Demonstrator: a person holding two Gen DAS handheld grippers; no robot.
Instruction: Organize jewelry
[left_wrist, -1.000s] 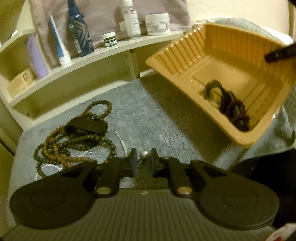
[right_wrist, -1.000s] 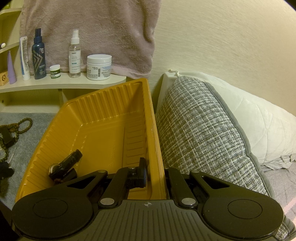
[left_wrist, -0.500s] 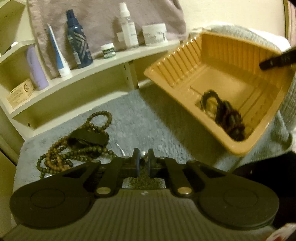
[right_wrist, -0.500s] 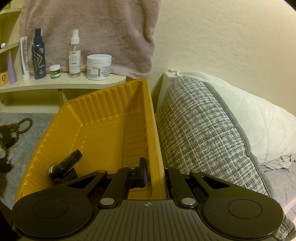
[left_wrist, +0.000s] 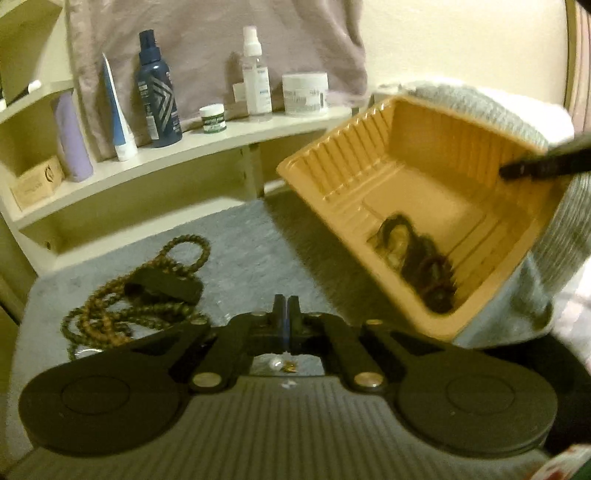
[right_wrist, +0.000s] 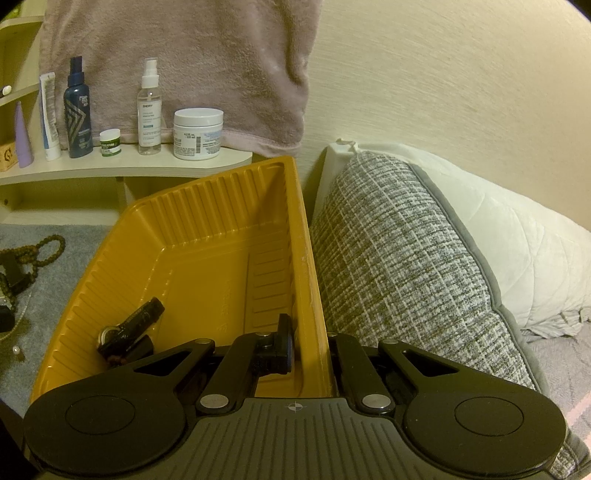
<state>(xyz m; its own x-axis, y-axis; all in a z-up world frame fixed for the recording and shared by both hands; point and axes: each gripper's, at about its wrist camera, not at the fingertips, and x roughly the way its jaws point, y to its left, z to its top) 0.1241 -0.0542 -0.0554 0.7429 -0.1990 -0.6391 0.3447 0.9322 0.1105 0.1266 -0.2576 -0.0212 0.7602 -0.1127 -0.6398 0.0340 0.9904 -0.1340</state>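
A cream shelf (right_wrist: 125, 168) holds bottles, with a white jar (right_wrist: 198, 133) at its right end; a pink towel (right_wrist: 177, 62) hangs behind it.

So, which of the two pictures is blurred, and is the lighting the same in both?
The left wrist view is smeared: the bead necklace and the yellow tray look soft. The right wrist view is sharp; jar labels show. Both are dim, warm and fisheye-bent.

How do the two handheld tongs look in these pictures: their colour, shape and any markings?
Both are matte black plastic. The left tongs and the right tongs each have a ribbed grey-black body, two round flat discs at the sides, and angled link arms with silver rivets leading to narrow black fingers. A thin blue strip shows at the finger pads. A small white crosshair mark sits on the body. No cables or sleeves are visible.
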